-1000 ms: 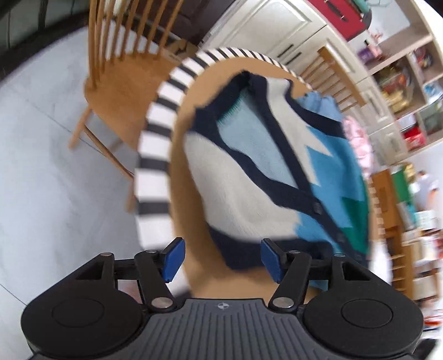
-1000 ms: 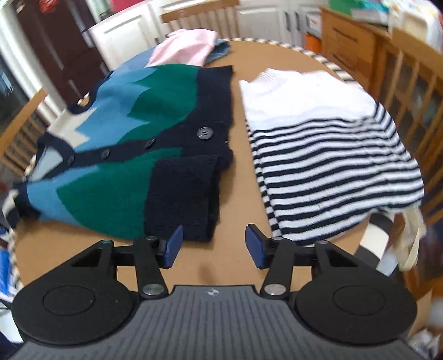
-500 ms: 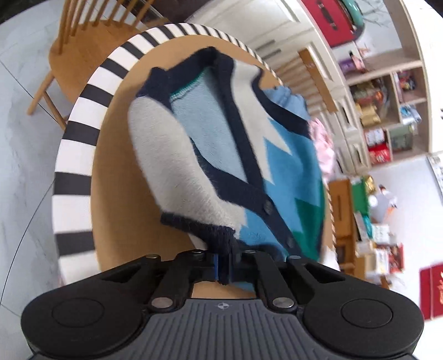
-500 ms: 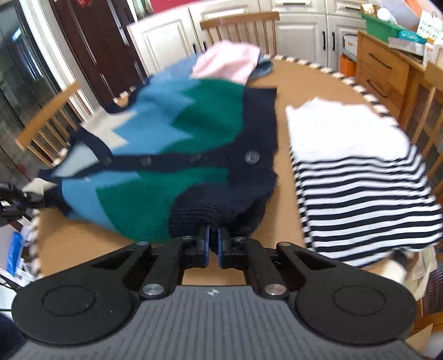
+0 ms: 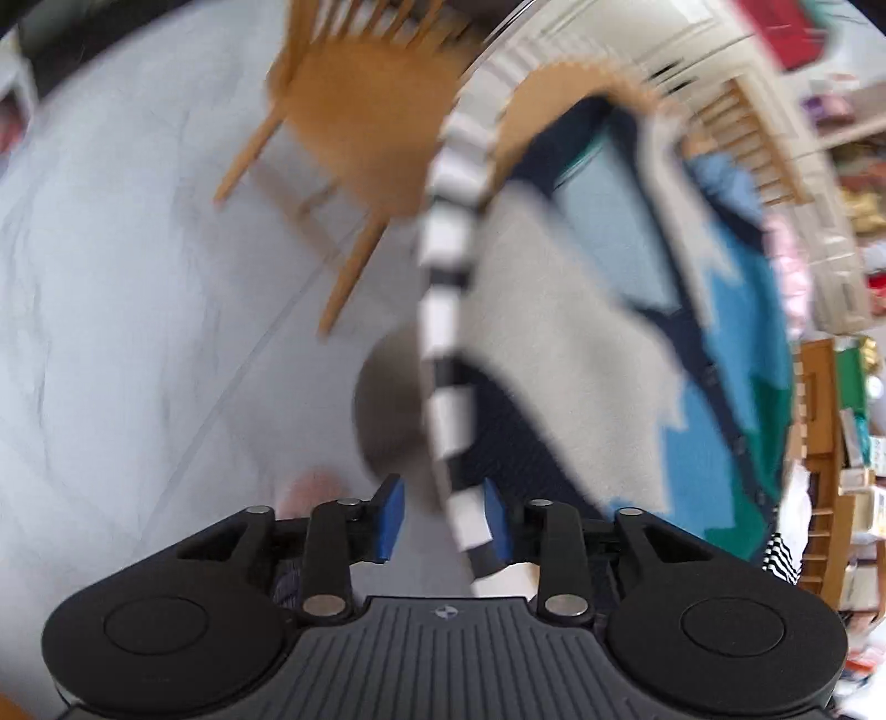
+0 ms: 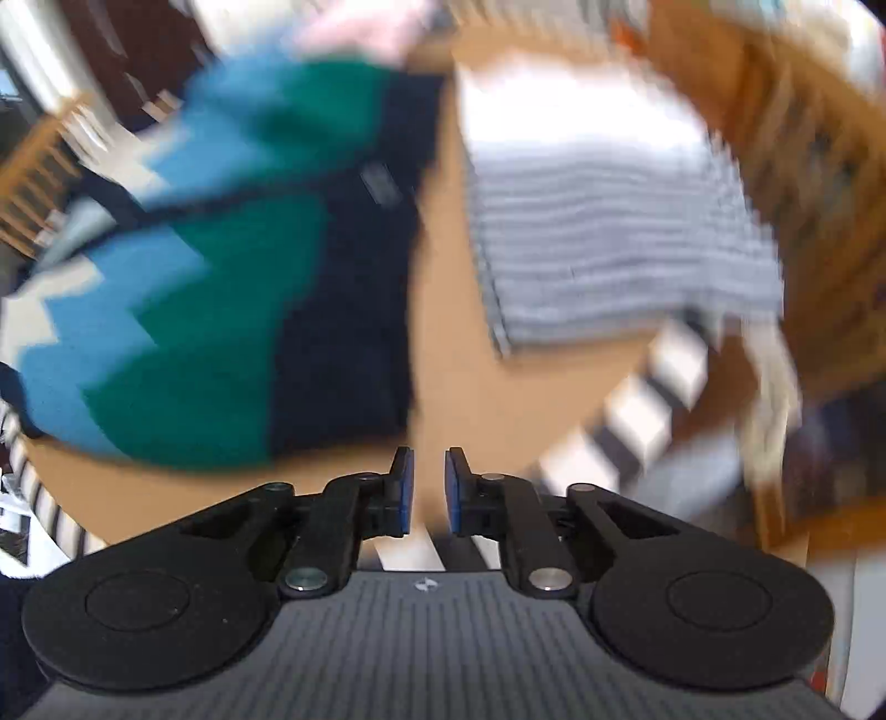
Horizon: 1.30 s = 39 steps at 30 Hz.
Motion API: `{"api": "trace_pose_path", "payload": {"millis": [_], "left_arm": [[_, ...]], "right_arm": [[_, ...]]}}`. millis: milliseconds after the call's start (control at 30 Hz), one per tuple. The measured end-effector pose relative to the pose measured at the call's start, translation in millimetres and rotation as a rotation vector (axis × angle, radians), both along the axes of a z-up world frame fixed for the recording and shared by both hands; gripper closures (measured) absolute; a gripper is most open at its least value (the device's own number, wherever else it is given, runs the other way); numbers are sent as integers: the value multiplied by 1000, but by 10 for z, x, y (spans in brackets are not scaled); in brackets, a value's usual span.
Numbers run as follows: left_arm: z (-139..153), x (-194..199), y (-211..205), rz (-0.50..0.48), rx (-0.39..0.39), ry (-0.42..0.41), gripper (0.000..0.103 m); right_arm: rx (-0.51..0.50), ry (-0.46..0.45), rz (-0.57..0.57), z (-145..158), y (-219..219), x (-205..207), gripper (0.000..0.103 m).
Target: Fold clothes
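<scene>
A knit cardigan in cream, blue, green and navy (image 5: 637, 310) lies on the round wooden table with its near side folded over; it also shows in the right wrist view (image 6: 221, 288). My left gripper (image 5: 440, 518) is open and empty at the table's striped rim (image 5: 443, 310). My right gripper (image 6: 423, 493) is slightly open and empty, just off the cardigan's navy hem. A folded black-and-white striped shirt (image 6: 603, 221) lies to the right. Both views are blurred.
A wooden chair (image 5: 354, 111) stands on the grey floor at the left. Another chair (image 6: 803, 183) is beside the table on the right. A pink garment (image 6: 360, 27) lies at the far table edge. Cabinets and shelves stand behind.
Both grippers were shut on the cardigan's near edge half a second ago. They have let go and pulled back toward the table's rim, and the cardigan's side now lies folded.
</scene>
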<state>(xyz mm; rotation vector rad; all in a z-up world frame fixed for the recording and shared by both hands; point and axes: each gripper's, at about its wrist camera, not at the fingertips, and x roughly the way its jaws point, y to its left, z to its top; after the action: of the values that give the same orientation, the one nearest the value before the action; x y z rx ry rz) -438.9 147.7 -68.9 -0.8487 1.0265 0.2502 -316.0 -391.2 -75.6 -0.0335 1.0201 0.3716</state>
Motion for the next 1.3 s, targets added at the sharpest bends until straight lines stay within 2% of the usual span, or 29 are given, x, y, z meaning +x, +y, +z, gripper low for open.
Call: {"api": "trace_pose_path", "payload": {"millis": [33, 67, 133, 200, 267, 300, 333, 367, 400, 433, 467, 500, 567, 600, 633, 700, 767, 867, 1000, 1100, 1167, 1300], "left_arm": [[58, 38, -64, -22, 0, -45, 56], [101, 84, -133, -44, -11, -85, 52], [104, 276, -341, -115, -20, -143, 51], [97, 495, -610, -192, 49, -163, 51], [81, 649, -831, -260, 119, -198, 50], [40, 705, -921, -291, 137, -208, 50], [-30, 771, -1000, -318, 150, -210, 50], [-93, 828, -1064, -338, 171, -200, 51], [-128, 842, -1101, -352, 194, -191, 53], [-152, 839, -1126, -363, 216, -186, 54], [-175, 839, -1120, -363, 230, -182, 54], [-196, 842, -1099, -358, 240, -180, 59], [-215, 817, -1007, -328, 203, -172, 60], [-188, 827, -968, -315, 174, -175, 58], [-141, 859, -924, -311, 156, -188, 56], [-29, 967, -848, -313, 139, -222, 45], [96, 1175, -782, -314, 148, -256, 37], [188, 1587, -634, -283, 134, -288, 35], [182, 2122, -348, -189, 99, -288, 35], [232, 2458, -192, -183, 104, -326, 35], [300, 2699, -154, -255, 166, -359, 35], [401, 3182, -163, -500, 360, -400, 35]], "right_arm": [[13, -48, 33, 42, 95, -1, 42], [11, -72, 72, 24, 212, 31, 35], [-23, -92, 142, -101, 459, 139, 37], [-78, -99, 144, -282, 626, 271, 47], [-85, -81, 113, -445, 686, 416, 63], [-63, -62, 85, -482, 672, 471, 94], [-33, -47, 54, -501, 653, 518, 103], [-18, -41, 32, -479, 633, 551, 103], [-29, -75, 5, -410, 607, 556, 103], [-57, -128, -22, -327, 560, 529, 103], [-82, -143, -47, -278, 498, 534, 103], [-104, -137, -73, -248, 433, 561, 103], [-92, -77, -99, -259, 321, 631, 97], [-67, -70, -94, -252, 299, 690, 90], [-38, -75, -89, -235, 285, 756, 76], [52, -108, -113, -190, 269, 942, 58], [138, -134, -148, -139, 278, 1178, 60], [217, -167, -185, -68, 349, 1568, 60], [234, -161, -167, -40, 431, 2044, 60], [225, -155, -166, -82, 462, 2344, 58], [239, -130, -167, -101, 452, 2495, 58], [334, -61, -211, -213, 352, 2832, 51]]}}
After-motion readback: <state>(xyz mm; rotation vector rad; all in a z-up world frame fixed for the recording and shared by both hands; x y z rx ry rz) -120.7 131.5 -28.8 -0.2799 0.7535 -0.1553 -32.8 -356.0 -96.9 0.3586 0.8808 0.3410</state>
